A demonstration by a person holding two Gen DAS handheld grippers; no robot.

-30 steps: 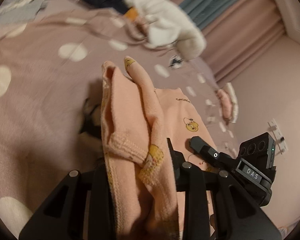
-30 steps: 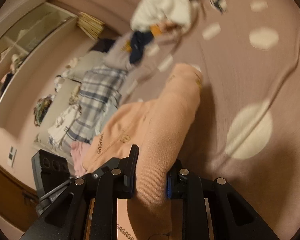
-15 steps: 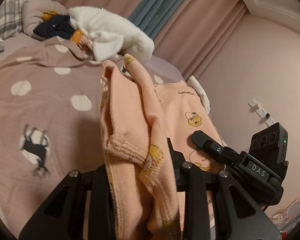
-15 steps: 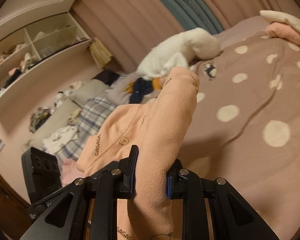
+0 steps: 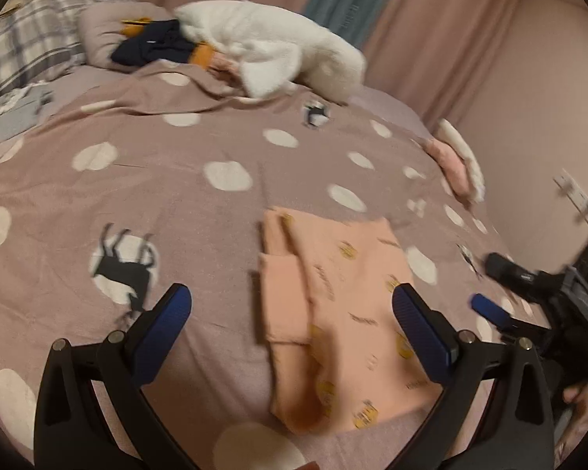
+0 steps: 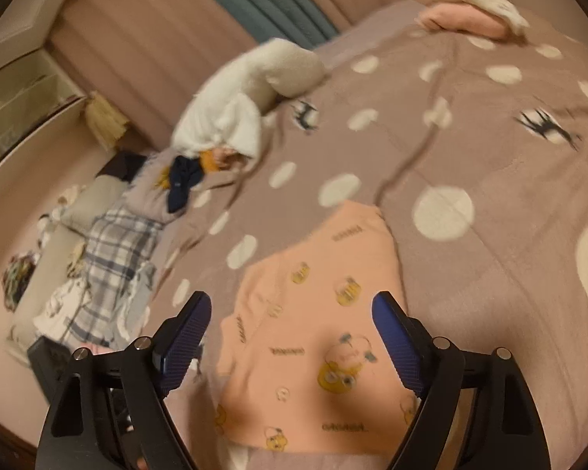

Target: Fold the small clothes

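A mauve bedspread with white dots [image 5: 145,203] fills both blurred views. One peach cotton garment printed with yellow cartoon figures [image 5: 333,305] lies folded on it, its near edge cut off. The left gripper [image 5: 290,313] and right gripper [image 6: 290,325], two in all, are opening wide and empty, with the garment at twelve o'clock between each pair of jaws, untouched.

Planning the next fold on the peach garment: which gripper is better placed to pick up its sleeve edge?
Probably left. The left gripper, jaws opening and empty, looks straight at the folded sleeve on the peach garment. The right gripper, also opening, faces its plain printed side.
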